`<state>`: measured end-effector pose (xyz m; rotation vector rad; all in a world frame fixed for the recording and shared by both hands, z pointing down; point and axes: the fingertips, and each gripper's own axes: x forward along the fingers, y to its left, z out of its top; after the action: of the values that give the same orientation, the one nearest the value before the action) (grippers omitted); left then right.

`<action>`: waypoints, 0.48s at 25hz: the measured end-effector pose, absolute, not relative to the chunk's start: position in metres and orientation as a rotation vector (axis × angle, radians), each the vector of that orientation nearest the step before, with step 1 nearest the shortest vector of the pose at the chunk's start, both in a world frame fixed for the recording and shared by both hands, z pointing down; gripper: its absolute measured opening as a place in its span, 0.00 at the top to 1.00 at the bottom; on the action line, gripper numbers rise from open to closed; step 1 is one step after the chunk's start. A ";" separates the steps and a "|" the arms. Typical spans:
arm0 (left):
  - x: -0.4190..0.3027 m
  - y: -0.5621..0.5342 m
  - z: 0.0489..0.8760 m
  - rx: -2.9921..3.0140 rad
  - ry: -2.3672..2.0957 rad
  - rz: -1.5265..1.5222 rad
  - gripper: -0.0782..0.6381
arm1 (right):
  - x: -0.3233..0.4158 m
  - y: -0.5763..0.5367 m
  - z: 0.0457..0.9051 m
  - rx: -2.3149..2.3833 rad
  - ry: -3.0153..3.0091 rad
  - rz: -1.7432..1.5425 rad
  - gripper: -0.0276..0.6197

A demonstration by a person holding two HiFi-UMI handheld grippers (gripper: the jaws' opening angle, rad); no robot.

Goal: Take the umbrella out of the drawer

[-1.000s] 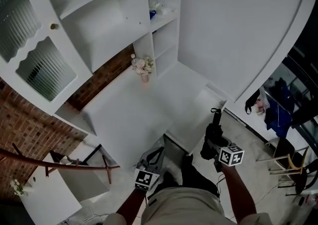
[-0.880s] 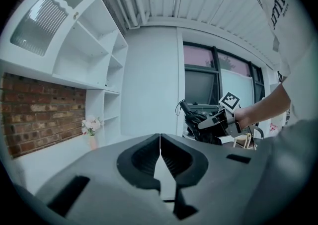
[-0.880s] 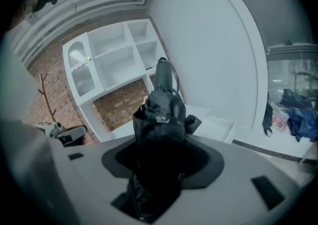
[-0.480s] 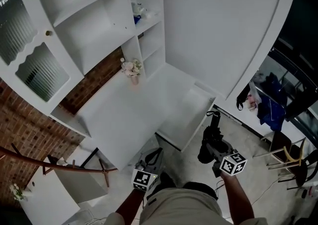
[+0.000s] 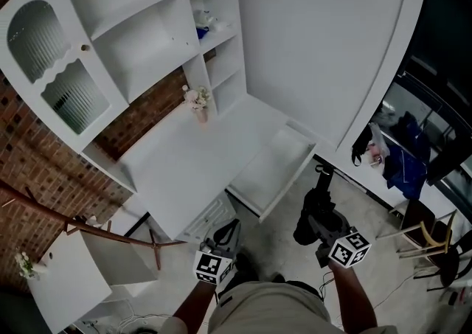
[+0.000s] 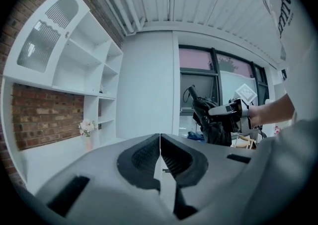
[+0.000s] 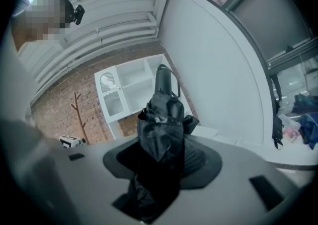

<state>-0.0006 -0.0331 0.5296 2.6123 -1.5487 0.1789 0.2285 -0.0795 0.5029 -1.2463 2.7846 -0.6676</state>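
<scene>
The right gripper [image 7: 164,162], its jaws having just been tightening, is clamping the folded black umbrella [image 7: 160,114] and holding it clear of the open drawer [image 5: 271,169]. The left gripper [image 6: 160,155] is hanging closed and empty. The removal looks done; the next move probably calls for a steady place to set the umbrella down.

A small vase of pale flowers [image 5: 198,102] stands far on my white desk [image 5: 184,170], beside the shelves [image 5: 147,37]. Brick wall [image 5: 29,170] left, wooden coat stand [image 5: 110,233] near left, blue clothes [image 5: 404,163] right.
</scene>
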 end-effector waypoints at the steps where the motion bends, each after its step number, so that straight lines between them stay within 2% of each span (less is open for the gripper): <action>1: 0.004 -0.027 0.527 2.607 -1.559 0.169 0.86 | 0.234 -0.074 0.499 -1.237 2.786 -0.658 0.64; 12: 0.034 0.045 0.520 2.524 -1.667 0.136 0.85 | 0.288 -0.021 0.489 -1.171 2.769 -0.642 0.64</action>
<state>0.0340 0.0451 0.5203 2.5240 -1.6666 0.1359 0.2875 -0.0208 0.4895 -1.1713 2.7687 -0.6418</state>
